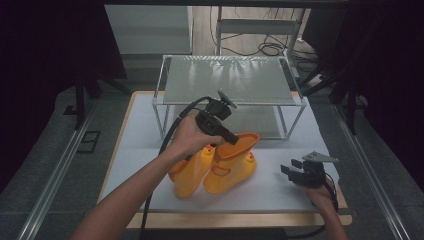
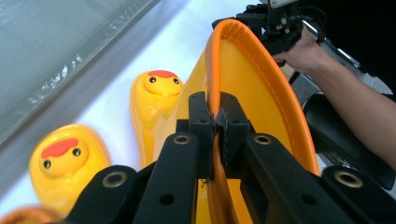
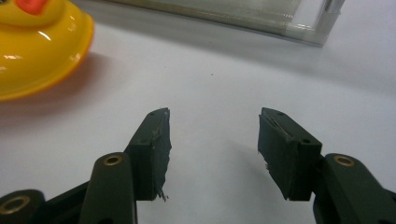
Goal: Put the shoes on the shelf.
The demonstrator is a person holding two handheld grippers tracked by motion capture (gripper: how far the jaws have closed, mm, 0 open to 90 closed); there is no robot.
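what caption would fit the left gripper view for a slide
Left tool pinches the orange rim of a yellow duck boot, with the second boot beside it on the white table.

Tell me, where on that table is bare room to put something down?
Bare white tabletop lies between the yellow duck boots and the right gripper, and left of the boots. It is crowded mid-table: left gripper pinching a boot's rim before the shelf rack.

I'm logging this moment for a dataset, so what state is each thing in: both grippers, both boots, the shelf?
left gripper: shut on the orange rim of the right boot.
right gripper: open, holding nothing, low over the table.
right boot: upright, gripped at its rim.
left boot: upright beside it, ungripped.
shelf rack: standing, both tiers bare.
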